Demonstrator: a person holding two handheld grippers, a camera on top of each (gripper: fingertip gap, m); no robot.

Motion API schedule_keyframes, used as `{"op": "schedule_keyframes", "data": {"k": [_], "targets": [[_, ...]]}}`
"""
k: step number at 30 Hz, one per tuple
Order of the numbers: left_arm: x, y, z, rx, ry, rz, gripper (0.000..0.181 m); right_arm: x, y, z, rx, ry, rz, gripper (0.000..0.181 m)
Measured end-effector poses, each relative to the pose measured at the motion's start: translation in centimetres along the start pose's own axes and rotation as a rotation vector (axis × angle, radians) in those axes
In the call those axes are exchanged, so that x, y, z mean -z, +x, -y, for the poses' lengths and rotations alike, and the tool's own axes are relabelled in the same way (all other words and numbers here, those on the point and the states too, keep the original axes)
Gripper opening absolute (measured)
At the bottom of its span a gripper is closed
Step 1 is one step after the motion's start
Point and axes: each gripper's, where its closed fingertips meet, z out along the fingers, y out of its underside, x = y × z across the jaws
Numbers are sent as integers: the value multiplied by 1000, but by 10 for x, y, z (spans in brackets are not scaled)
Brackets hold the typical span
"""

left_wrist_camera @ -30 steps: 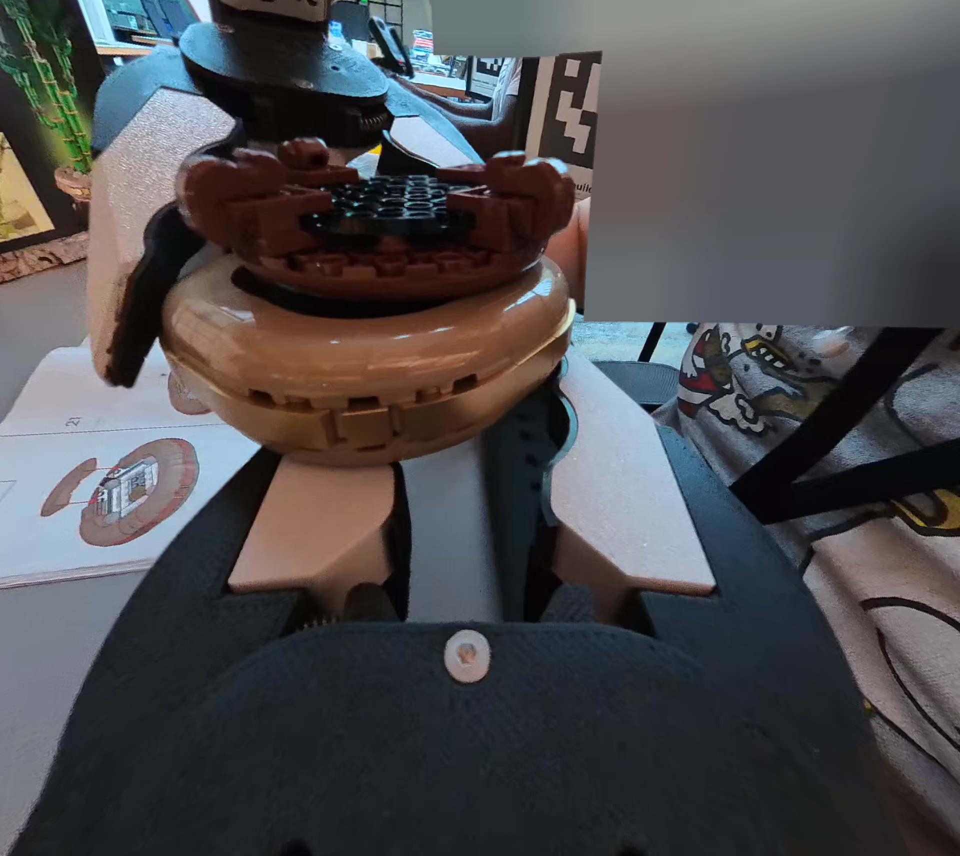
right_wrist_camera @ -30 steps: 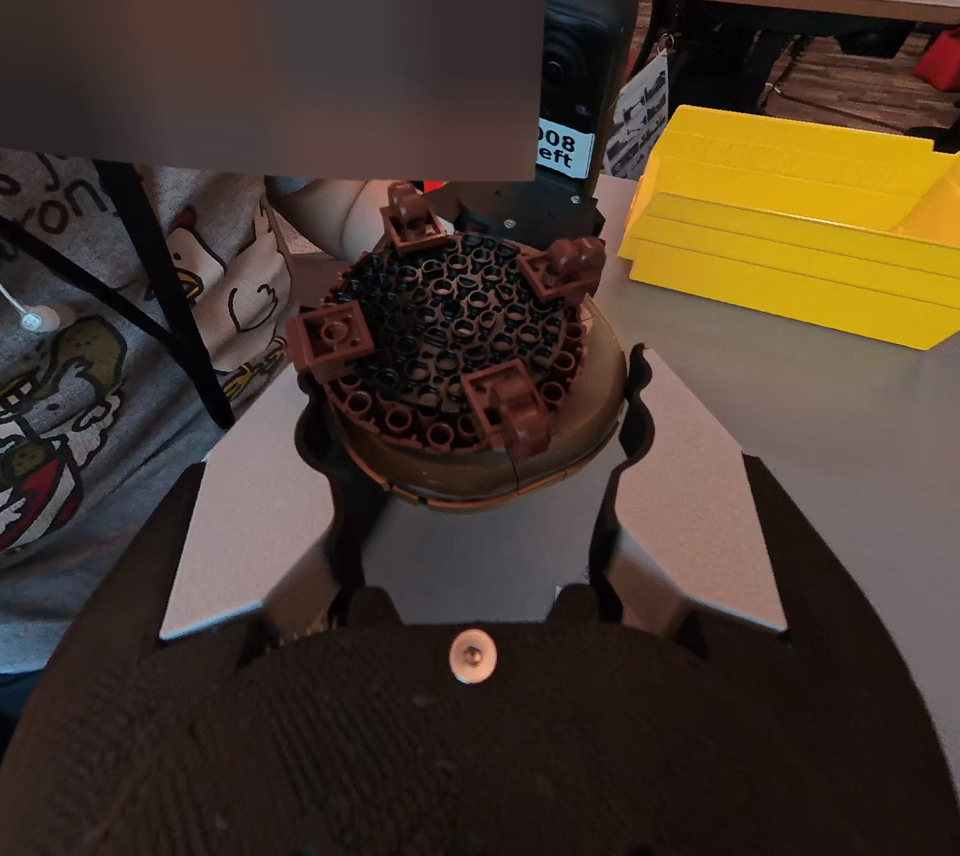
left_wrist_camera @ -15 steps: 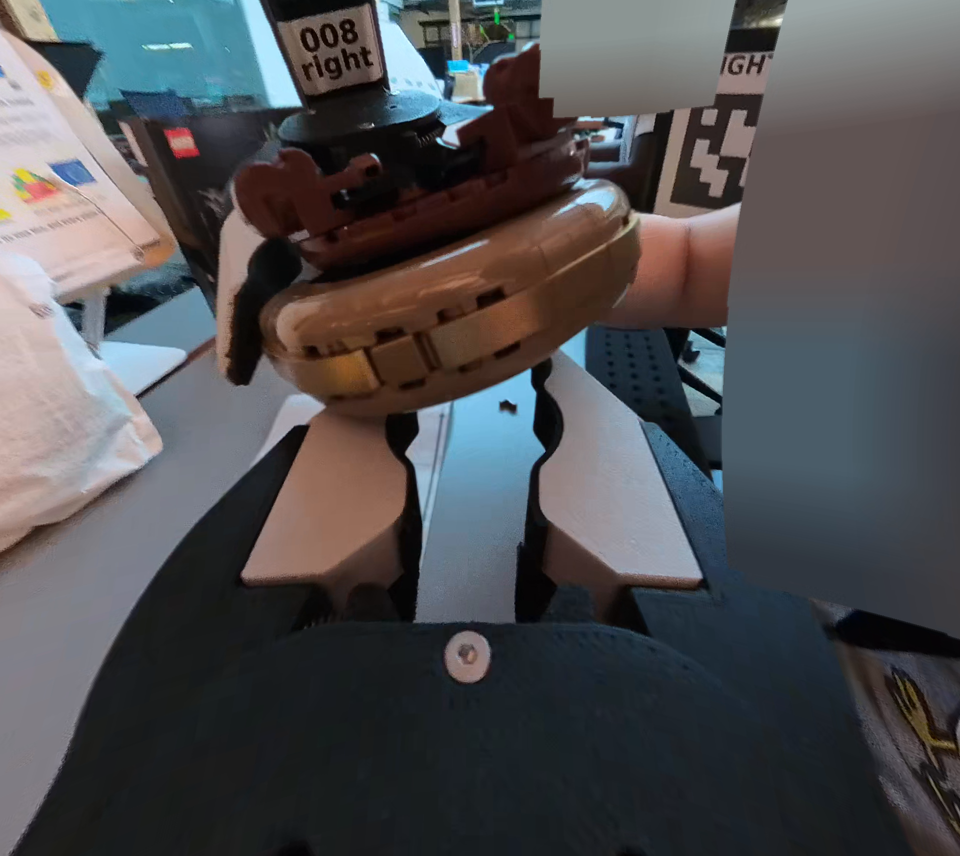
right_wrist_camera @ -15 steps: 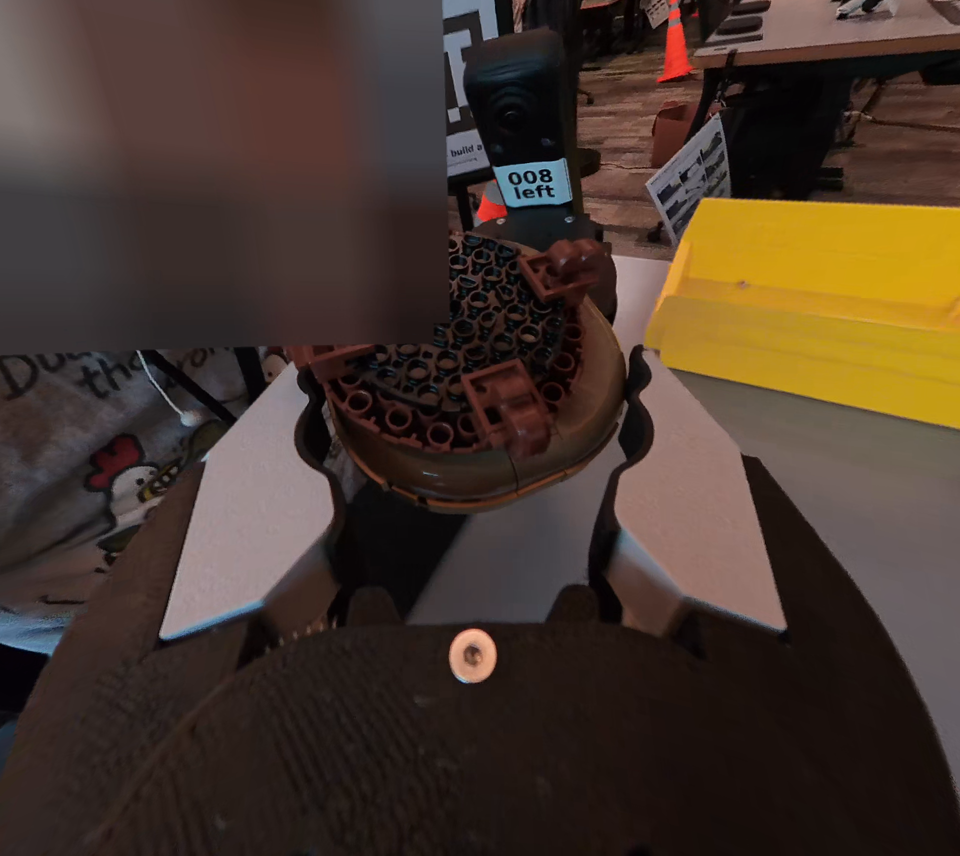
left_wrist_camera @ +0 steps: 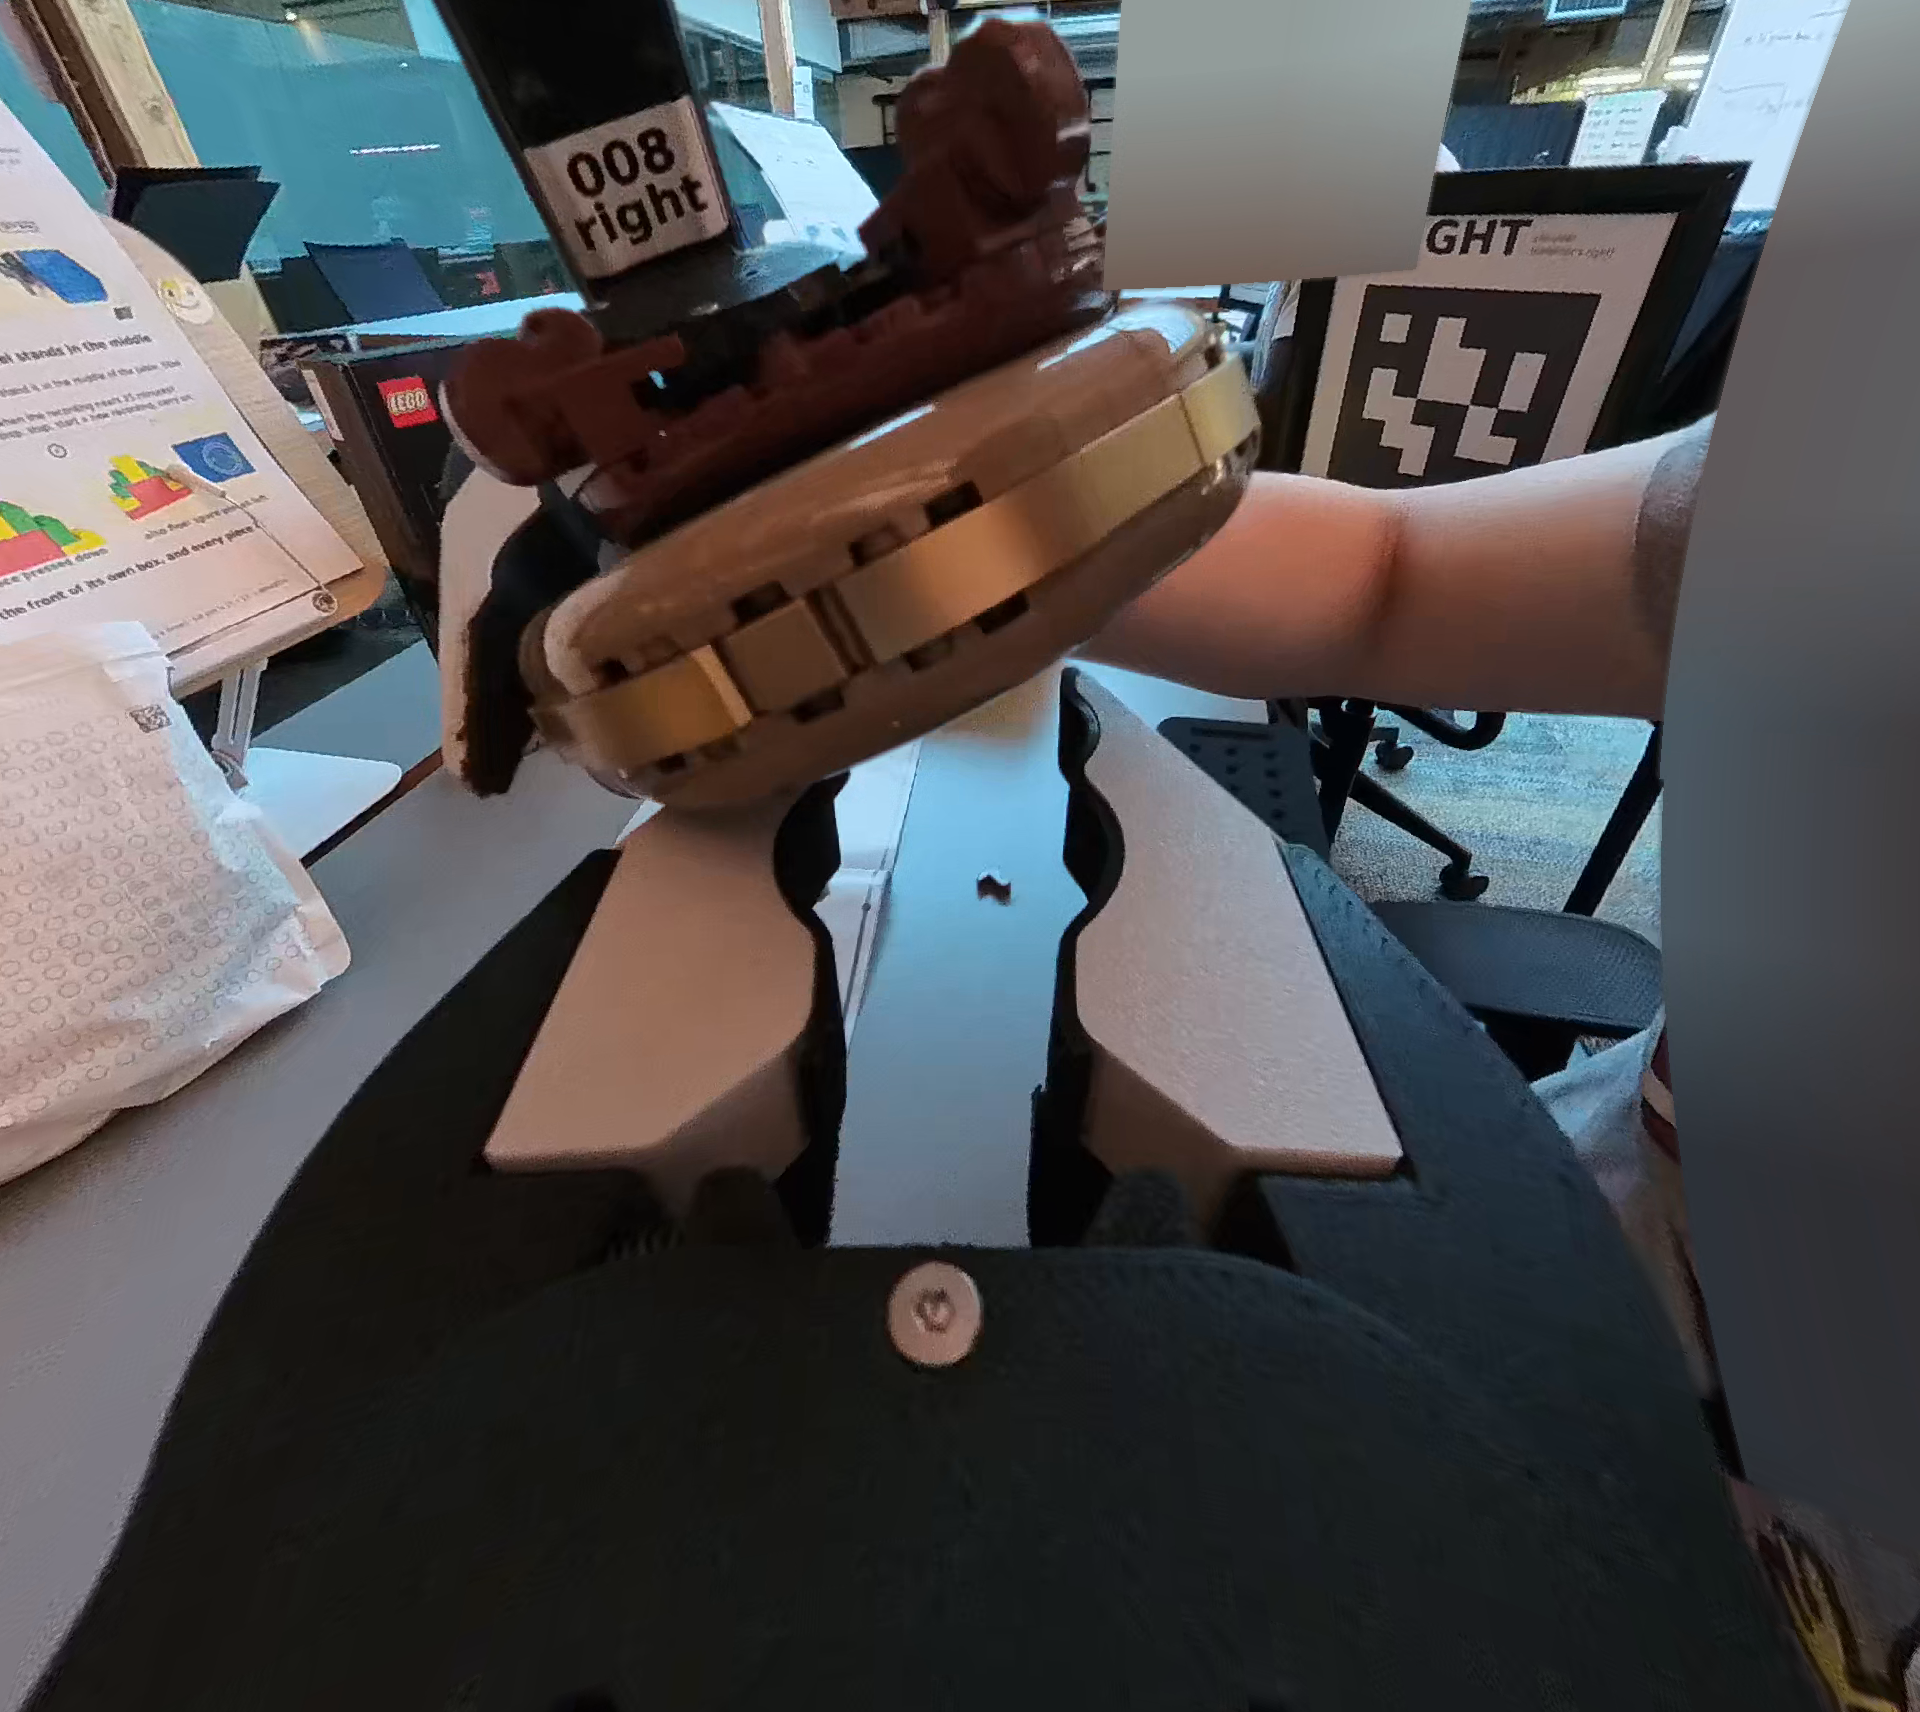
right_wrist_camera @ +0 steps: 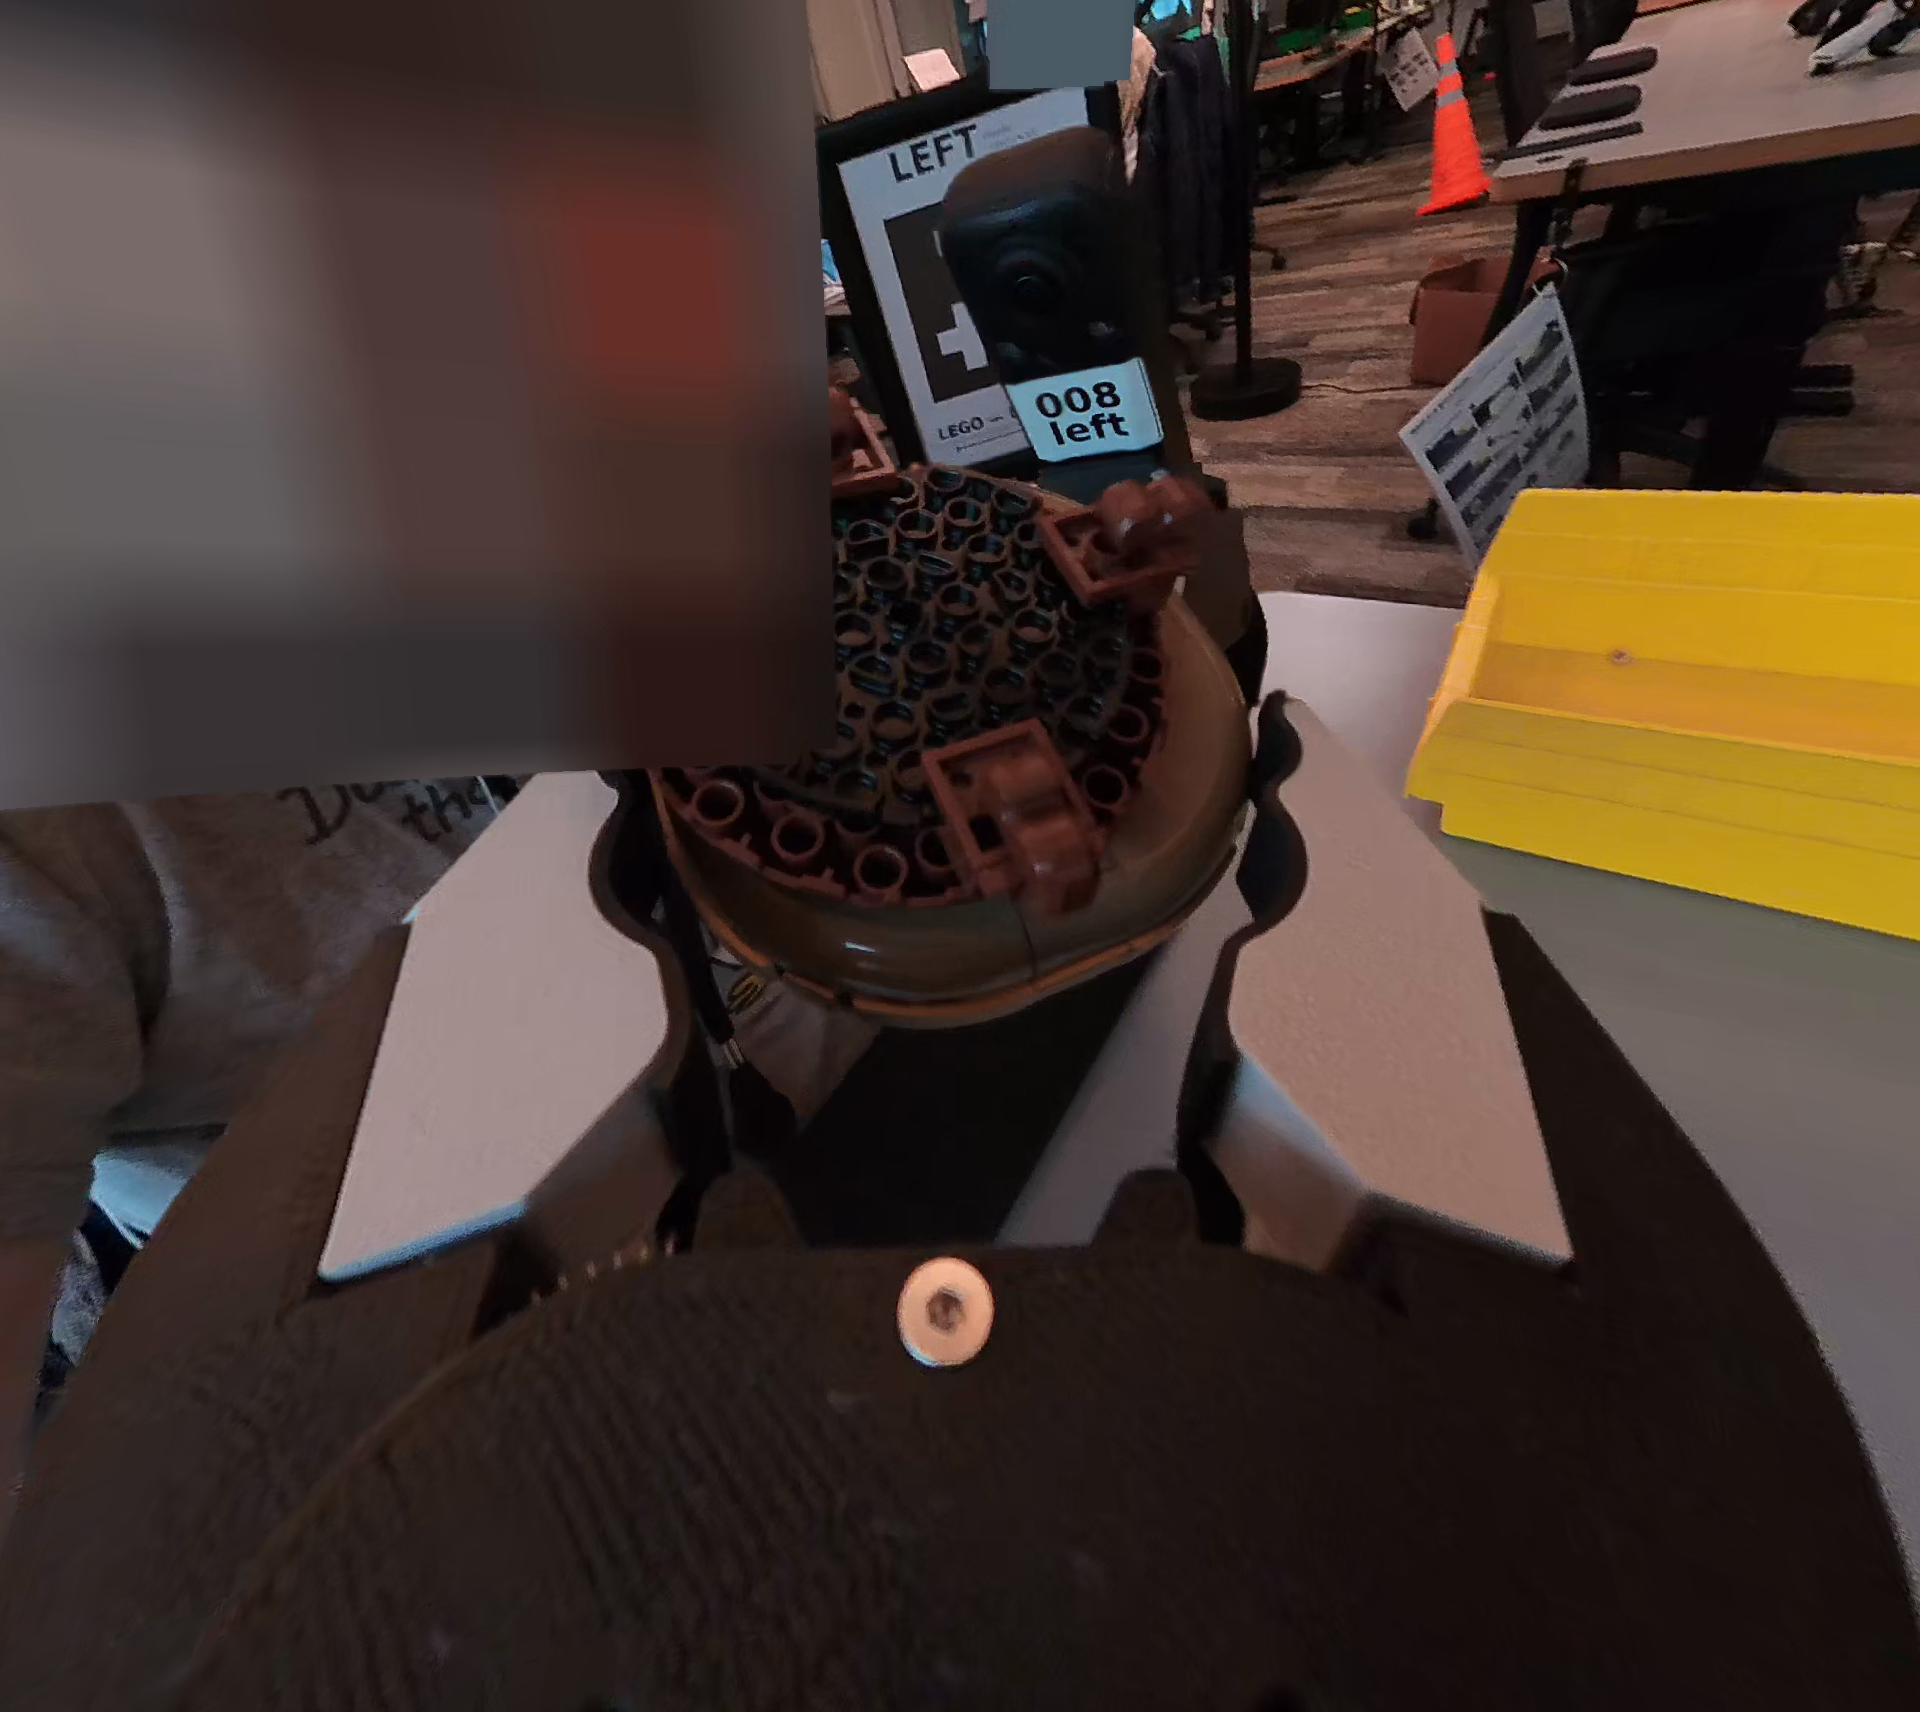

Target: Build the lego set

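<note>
A round lego model point(left_wrist_camera: 883, 602) with a tan rim is held in the air, tilted up to the right. Its black and brown underside with brown clip pieces faces the right wrist view point(right_wrist_camera: 935, 675). My right gripper point(right_wrist_camera: 945, 789) is shut on it, one finger on each side of the rim; one of its fingers point(left_wrist_camera: 473, 623) shows at the model's left in the left wrist view. My left gripper point(left_wrist_camera: 945, 758) points at the model from the opposite side. Its jaws stand a narrow gap apart and its tips are hidden under the rim.
A yellow bin point(right_wrist_camera: 1662, 727) stands on the grey table point(right_wrist_camera: 1714, 1091) at the right. A white bag point(left_wrist_camera: 125, 883), a printed sheet on a stand point(left_wrist_camera: 125, 467) and a dark box point(left_wrist_camera: 395, 436) are at the left. A small dark piece point(left_wrist_camera: 994, 885) lies on the table. A person's forearm point(left_wrist_camera: 1403, 582) reaches in. Left tips to right tips: about 4 centimeters.
Both grippers and the model have risen and tilted, the model's right side going up. The instruction booklet has left the left wrist view. The left jaws have narrowed slightly.
</note>
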Motion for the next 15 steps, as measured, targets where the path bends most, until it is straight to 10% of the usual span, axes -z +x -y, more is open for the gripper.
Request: {"op": "schedule_keyframes", "data": {"k": [15], "targets": [[-9, 46, 4, -2, 18, -90, 30, -4, -44, -8, 76, -47, 190, 115]]}}
